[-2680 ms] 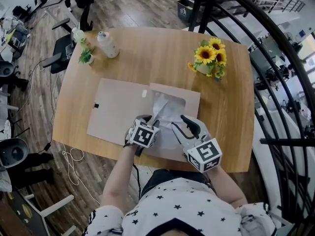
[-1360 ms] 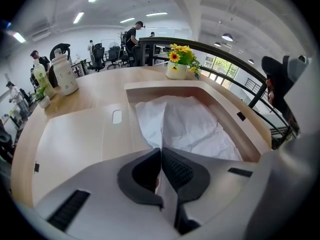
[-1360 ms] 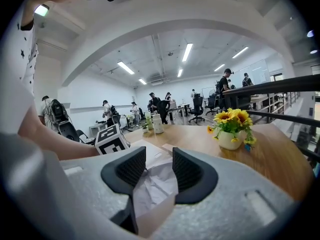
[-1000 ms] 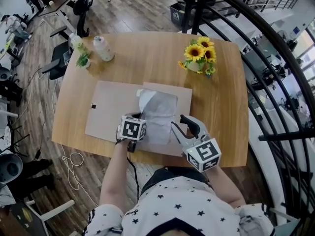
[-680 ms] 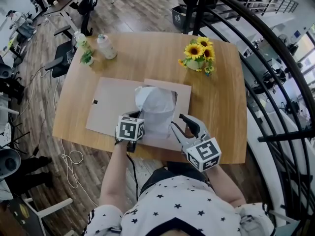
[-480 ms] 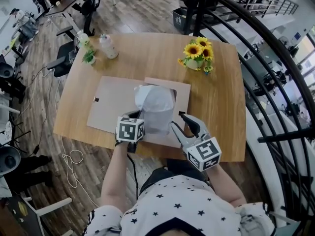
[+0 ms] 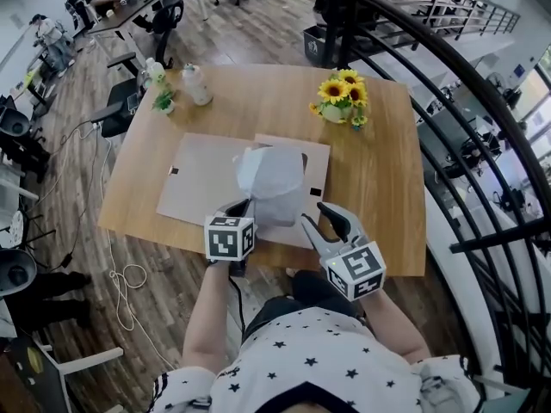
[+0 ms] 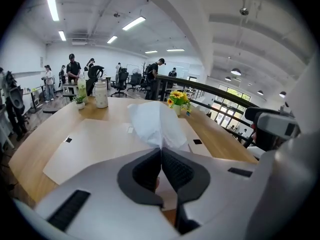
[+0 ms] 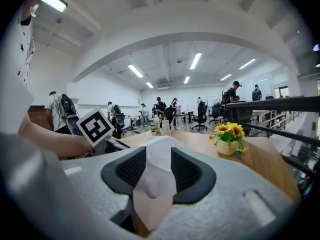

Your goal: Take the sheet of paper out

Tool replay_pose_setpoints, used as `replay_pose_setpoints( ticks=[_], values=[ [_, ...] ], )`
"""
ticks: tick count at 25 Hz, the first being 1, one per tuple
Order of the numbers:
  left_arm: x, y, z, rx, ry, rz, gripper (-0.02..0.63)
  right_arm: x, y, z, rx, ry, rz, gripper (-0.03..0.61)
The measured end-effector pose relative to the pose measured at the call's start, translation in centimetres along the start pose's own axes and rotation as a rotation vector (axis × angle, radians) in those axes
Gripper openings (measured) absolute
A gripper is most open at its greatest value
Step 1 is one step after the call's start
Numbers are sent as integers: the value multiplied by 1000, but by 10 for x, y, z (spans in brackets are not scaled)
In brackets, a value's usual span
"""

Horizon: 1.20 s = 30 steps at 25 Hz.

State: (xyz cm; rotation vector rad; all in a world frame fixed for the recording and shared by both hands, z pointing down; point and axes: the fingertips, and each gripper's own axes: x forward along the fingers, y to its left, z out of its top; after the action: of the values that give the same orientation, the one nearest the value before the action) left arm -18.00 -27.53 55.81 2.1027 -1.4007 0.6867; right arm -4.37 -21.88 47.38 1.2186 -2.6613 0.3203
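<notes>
Pinching sheet of paper [image 7: 269, 177] w/ clamped jaws, left gripper [image 7: 244, 207] holds it over flat grey folder [image 7: 200, 192]; right gripper [image 7: 312, 215] jaws wide, just right of paper.

White paper [image 7: 271, 179], yellow sunflowers [image 7: 338, 92], star-patterned shirt [image 7: 318, 360]

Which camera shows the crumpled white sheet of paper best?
The head view: the whole crumpled white sheet of paper shows above the flat brown envelope. The left gripper view shows it pinched in the left gripper; the right gripper view, only a fold.
</notes>
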Motion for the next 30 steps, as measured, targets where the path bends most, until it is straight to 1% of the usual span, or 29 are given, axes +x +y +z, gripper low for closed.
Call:
replay_pose_setpoints(
  ticks=[7, 12, 17, 21, 30],
  values=[
    [-34, -21, 1, -13, -82, 2, 8, -21, 8, 4, -15, -18, -30, 120],
    [-59, -34, 2, -26, -147, -3, 8, -33, 15, 7, -36, -32, -58, 68],
    [-86, -56, -4, -57, -204, -29, 8, -52, 25, 6, -41, -41, -89, 19],
    [-105, -70, -3, -61, -254, -41, 8, -62, 29, 11, -50, -70, -114, 9],
    [-135, -94, -15, -62, -305, -49, 8, -88, 39, 17, -55, -116, -144, 8]
  ],
)
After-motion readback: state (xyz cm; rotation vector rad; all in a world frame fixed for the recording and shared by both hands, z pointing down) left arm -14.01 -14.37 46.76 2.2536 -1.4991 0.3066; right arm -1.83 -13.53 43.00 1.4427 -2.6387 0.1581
